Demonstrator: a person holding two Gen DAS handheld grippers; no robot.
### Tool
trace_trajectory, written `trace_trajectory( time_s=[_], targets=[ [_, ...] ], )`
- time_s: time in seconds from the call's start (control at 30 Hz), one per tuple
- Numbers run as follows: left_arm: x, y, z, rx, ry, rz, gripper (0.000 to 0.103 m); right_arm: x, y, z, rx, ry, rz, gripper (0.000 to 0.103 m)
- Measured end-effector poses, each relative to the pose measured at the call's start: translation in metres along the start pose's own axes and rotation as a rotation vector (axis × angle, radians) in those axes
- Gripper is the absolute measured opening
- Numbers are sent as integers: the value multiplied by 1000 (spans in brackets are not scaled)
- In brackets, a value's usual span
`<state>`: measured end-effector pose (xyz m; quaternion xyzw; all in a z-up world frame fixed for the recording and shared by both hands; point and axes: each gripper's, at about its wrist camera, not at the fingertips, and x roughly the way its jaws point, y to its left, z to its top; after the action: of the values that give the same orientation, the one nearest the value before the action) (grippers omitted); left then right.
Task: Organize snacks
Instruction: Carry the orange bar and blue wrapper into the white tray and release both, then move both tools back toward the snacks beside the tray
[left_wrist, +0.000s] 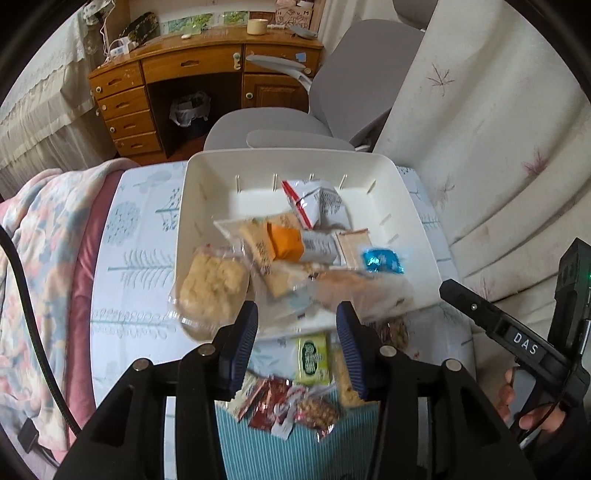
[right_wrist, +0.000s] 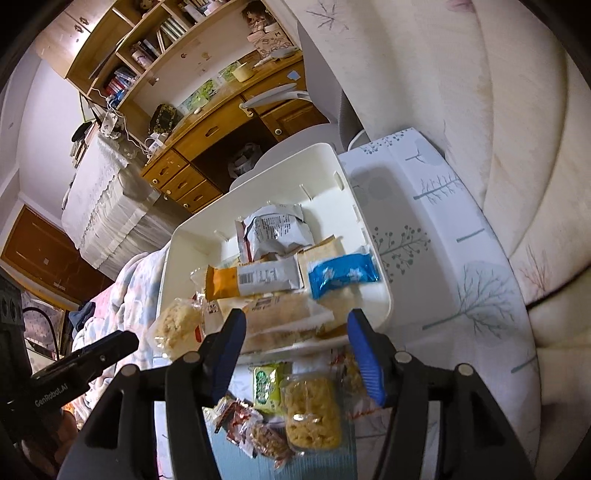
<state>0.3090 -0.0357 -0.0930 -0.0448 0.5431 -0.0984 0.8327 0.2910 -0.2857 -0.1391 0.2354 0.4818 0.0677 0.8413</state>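
Snacks still loose are lying in the lower centre of both views, just below my released left tongs (left_wrist: 297, 325) and right tongs (right_wrist: 295, 334), the rice cake (right_wrist: 314, 413) running lengthwise nearer the right, the bin (left_wrist: 207, 162) waiting beyond them.

Bin (left_wrist: 207, 173): smooth matt white plastic. Snack wrappers (left_wrist: 317, 206): glossy crinkled film. Far desk (left_wrist: 192, 66): varnished wood. Tablecloth (left_wrist: 129, 266): printed cloth.
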Motion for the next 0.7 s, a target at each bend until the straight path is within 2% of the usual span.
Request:
trace_trajectory(
  time_s=[0.43, 0.7],
  targets=[
    [-30, 35, -42, -26, 34, 44, 43, -4, 13, -52, 60, 73, 41, 58],
    [-26, 64, -75, -41, 106, 54, 43, 6, 23, -87, 112, 161, 40, 58]
  ],
)
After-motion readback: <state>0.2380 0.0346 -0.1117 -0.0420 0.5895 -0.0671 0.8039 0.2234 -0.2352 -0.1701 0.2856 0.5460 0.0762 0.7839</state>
